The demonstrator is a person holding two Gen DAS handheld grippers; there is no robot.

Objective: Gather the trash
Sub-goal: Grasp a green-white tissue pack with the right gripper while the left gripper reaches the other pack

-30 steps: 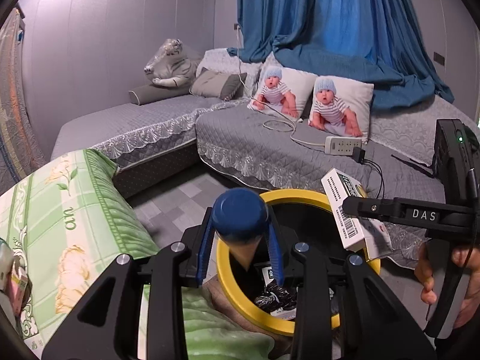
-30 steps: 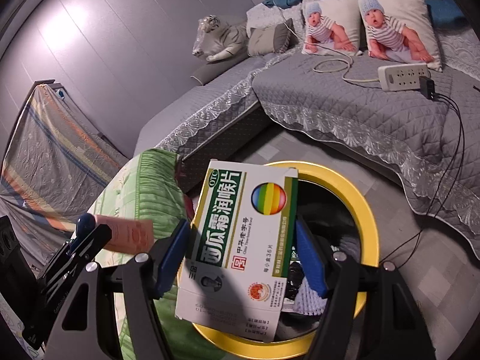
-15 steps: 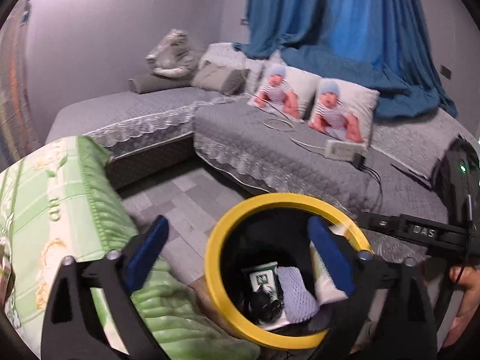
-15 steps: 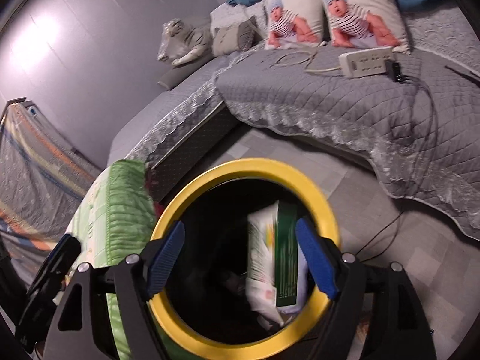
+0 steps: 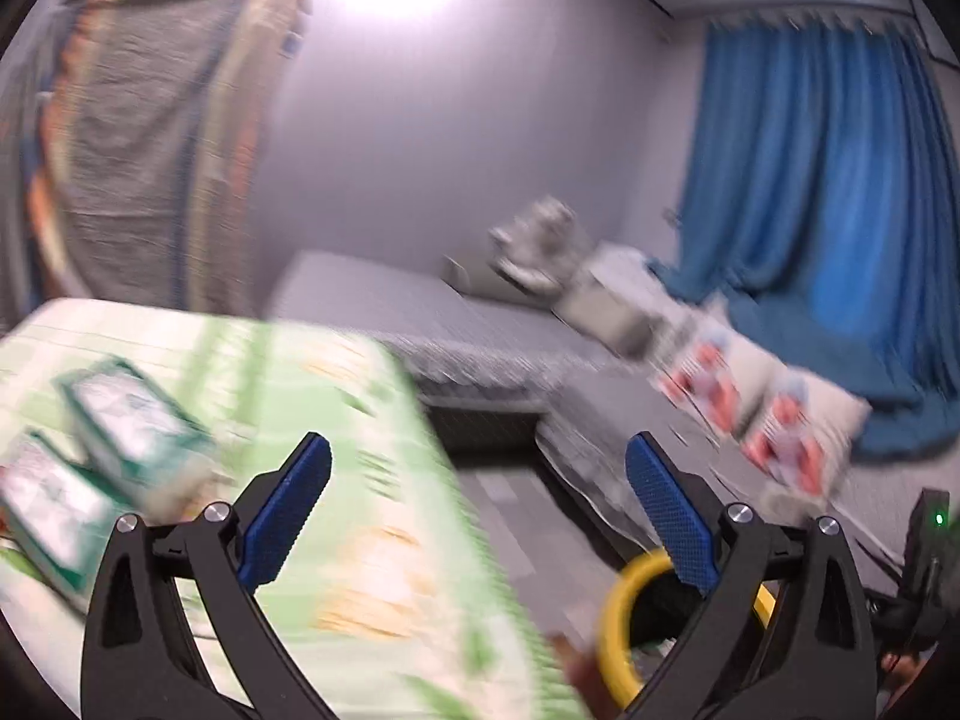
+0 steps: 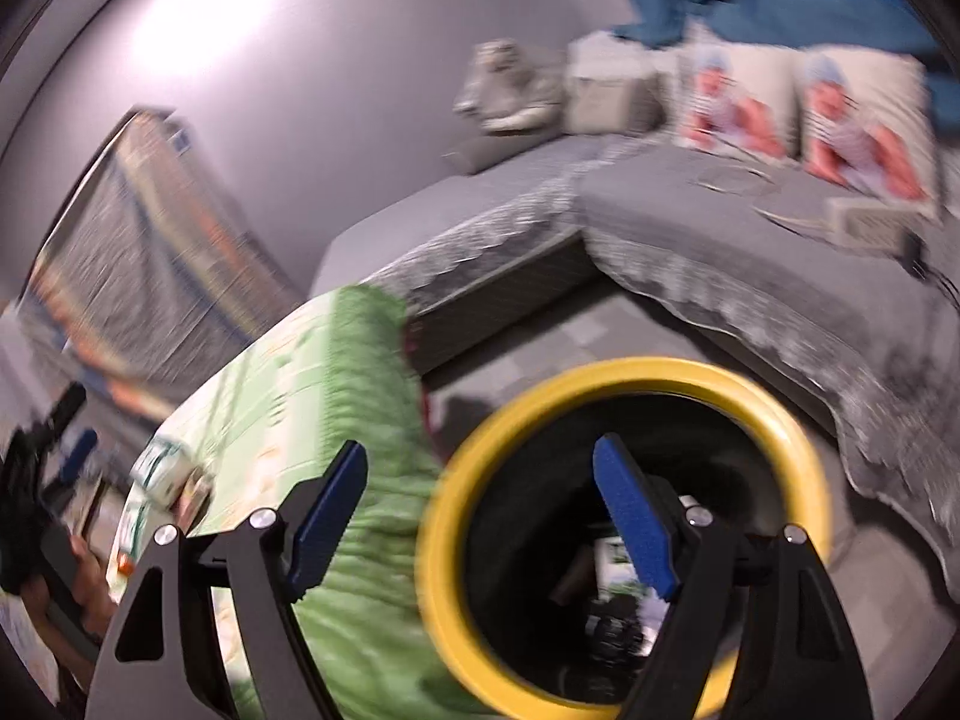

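1. The left gripper, black-framed with blue textured pads, has its jaws opening and already spread very wide, with nothing between them. It points over the edge of a table covered in a green and cream floral cloth.
2. On that cloth, left of the left gripper's fingers, two flat green-and-white boxes lie side by side, heavily blurred; their print cannot be read.
3. The right gripper has its jaws parted wide and holds nothing. Its right pad sits in front of the mouth of a round black bin with a yellow rim; its left pad is in front of the hanging green cloth.
4. Inside the bin, below the right pad, discarded packaging lies at the bottom, including something white with green print; the rest is too dark and blurred to tell apart.
5. The bin stands on the grey tiled floor, just beside the draped table edge and near a grey quilted L-shaped sofa.
6. From the left wrist view only an arc of the yellow rim shows, low and right between the fingers.
7. On the sofa rest two cushions printed with a baby picture, a grey plush animal and a white power strip.
8. A blue curtain hangs behind the sofa.
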